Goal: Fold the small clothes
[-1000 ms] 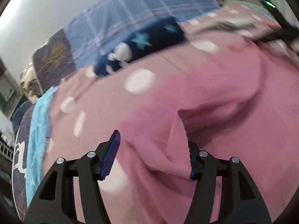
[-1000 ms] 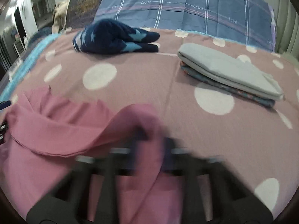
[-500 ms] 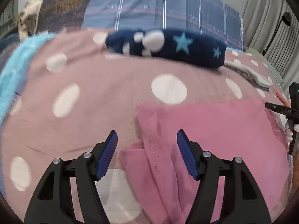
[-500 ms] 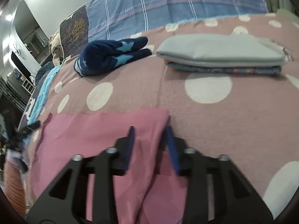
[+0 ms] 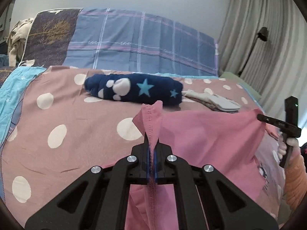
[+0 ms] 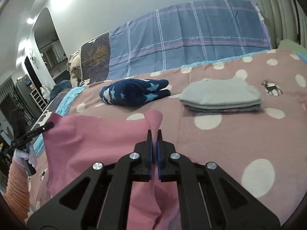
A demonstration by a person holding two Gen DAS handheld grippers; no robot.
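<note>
A pink garment point(image 5: 207, 132) hangs stretched between my two grippers above the bed. My left gripper point(image 5: 151, 147) is shut on its left top corner, whose stitched hem sticks up between the fingers. My right gripper point(image 6: 154, 136) is shut on the other top corner of the same garment point(image 6: 96, 140). Each gripper shows in the other's view, the right one point(image 5: 268, 119) at the far right and the left one point(image 6: 45, 127) at the far left.
The bed's pink polka-dot cover point(image 5: 76, 134) lies below. A rolled navy star blanket point(image 5: 134, 90) lies at the back. A stack of folded grey clothes point(image 6: 222, 97) sits to its right. A blue plaid cloth point(image 6: 182, 38) covers the headboard. Curtains point(image 5: 268, 38) hang on the right.
Both grippers have closed on the garment's top corners and lifted it off the bed. It now hangs stretched between them instead of lying flat.
</note>
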